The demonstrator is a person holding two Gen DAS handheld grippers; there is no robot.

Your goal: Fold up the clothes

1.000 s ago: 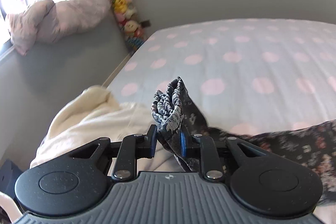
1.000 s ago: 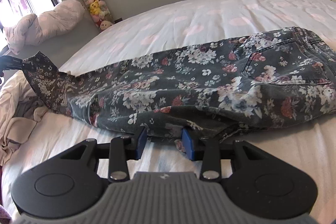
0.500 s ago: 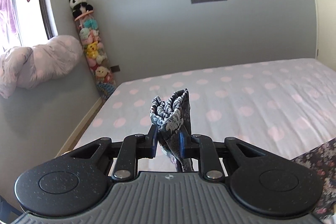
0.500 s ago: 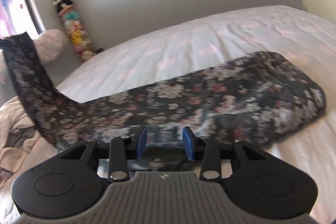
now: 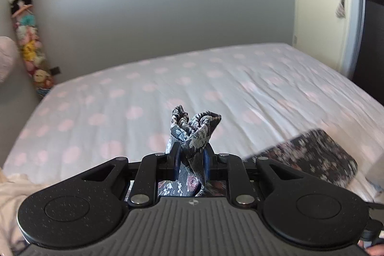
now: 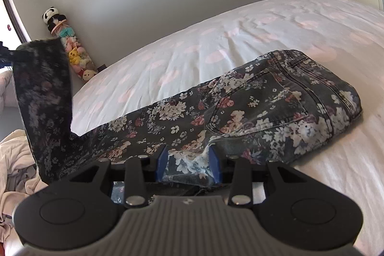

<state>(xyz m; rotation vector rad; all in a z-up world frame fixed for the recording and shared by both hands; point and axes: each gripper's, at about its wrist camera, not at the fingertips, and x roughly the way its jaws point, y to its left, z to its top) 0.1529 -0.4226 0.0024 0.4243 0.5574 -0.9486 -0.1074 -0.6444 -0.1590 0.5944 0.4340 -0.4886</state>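
Where lifted, floral jeans [image 6: 252, 109] seemingly doubled.

This is a bedroom in a home. A wide bed [image 5: 216, 78] with a white sheet printed in pale pink dots fills most of both views. At 10 o'clock a tall hanging column of stuffed toys [image 6: 72, 52], topped by a panda, stands in the corner against the plain grey wall [image 5: 168, 20]. At 2 o'clock a cream door [image 5: 321, 4] with a lever handle stands beside the bed. A heap of pale laundry [image 6: 14, 164] lies at 8 o'clock.
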